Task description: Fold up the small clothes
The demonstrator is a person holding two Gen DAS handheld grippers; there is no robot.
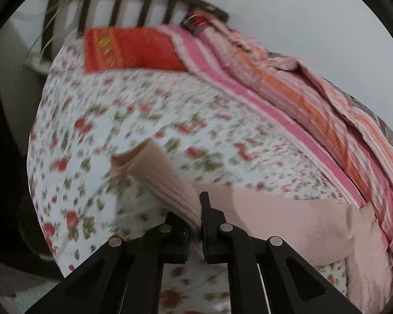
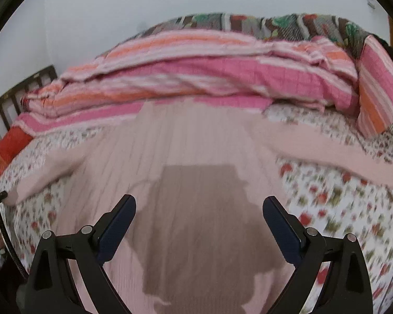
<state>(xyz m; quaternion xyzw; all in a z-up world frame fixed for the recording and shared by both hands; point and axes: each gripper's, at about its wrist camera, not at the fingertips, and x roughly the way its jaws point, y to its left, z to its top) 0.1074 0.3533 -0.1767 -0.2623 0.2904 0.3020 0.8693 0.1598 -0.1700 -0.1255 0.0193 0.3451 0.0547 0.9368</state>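
The left gripper (image 1: 196, 209) is clamped on a lifted edge of the pink ribbed garment (image 1: 288, 222), which lies spread on the floral bedsheet (image 1: 144, 120) near the bed's front edge. The right gripper (image 2: 199, 204) hangs above the garment's (image 2: 196, 144) middle, jaws wide apart and holding nothing. A striped pink quilt (image 2: 196, 78) is bunched along the bed's far edge.

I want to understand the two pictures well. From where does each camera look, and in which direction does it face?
Left wrist: sits on the left gripper, facing the headboard; its fingers pinch a lifted edge of the pink garment.
Right wrist: sits on the right gripper, looking down over the garment toward the striped quilt; its fingers are spread.
Shared: garment, floral sheet, quilt, red pillow.
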